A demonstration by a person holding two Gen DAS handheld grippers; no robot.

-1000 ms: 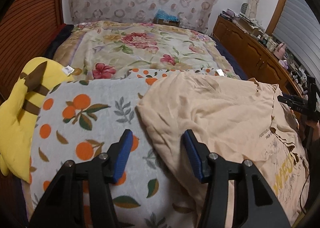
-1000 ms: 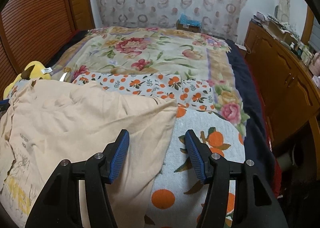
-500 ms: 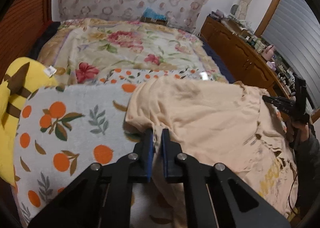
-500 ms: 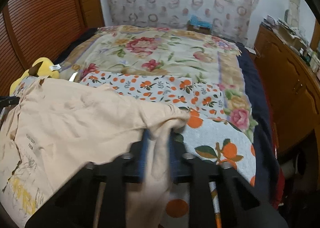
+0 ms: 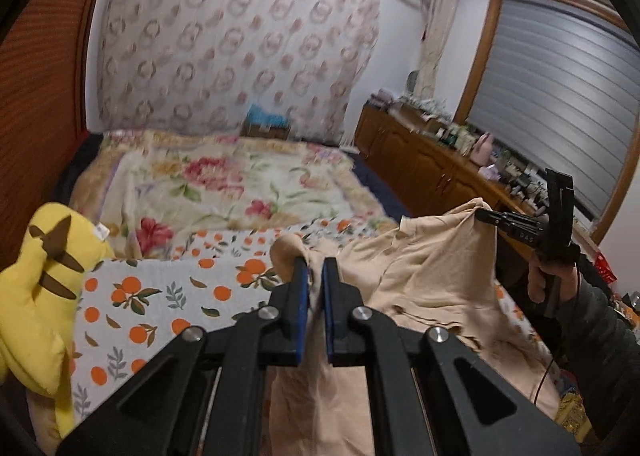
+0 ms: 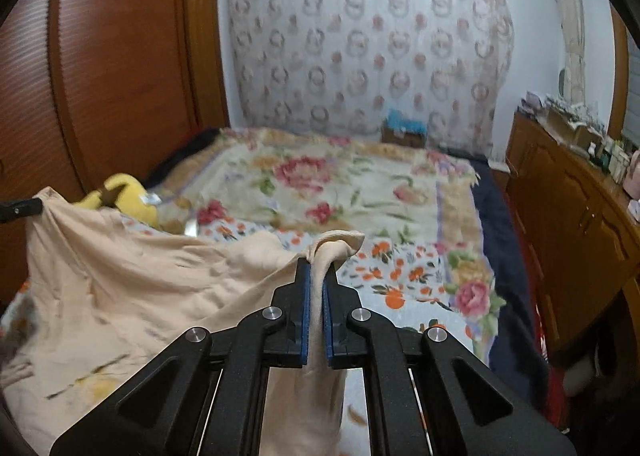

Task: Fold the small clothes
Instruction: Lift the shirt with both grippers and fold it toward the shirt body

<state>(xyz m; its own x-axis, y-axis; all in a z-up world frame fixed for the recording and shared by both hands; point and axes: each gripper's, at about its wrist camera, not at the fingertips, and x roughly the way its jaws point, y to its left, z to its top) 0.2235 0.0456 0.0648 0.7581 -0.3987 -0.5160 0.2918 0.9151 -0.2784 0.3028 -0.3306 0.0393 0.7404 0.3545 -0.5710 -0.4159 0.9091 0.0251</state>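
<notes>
A beige T-shirt (image 5: 432, 276) with a yellow print hangs stretched between both grippers above the bed. My left gripper (image 5: 315, 268) is shut on one corner of it, a bunch of cloth sticking out past the blue pads. My right gripper (image 6: 317, 270) is shut on the opposite corner, and the T-shirt (image 6: 132, 284) sags away to the left. In the left wrist view the right gripper (image 5: 480, 214) shows at the right, a hand (image 5: 548, 282) around its handle. The left gripper's tip (image 6: 38, 205) shows at the left edge of the right wrist view.
An orange-print blanket (image 5: 160, 296) covers the near part of the bed, a floral quilt (image 5: 224, 184) the far part. A yellow plush toy (image 5: 36, 288) lies at the left. A wooden dresser (image 6: 576, 208) with small items lines the right; a wooden wardrobe (image 6: 120, 68) stands left.
Both grippers went from open over the flat shirt to shut on its corners, then rose, lifting the shirt off the bed. The views tilted up toward the far wall.
</notes>
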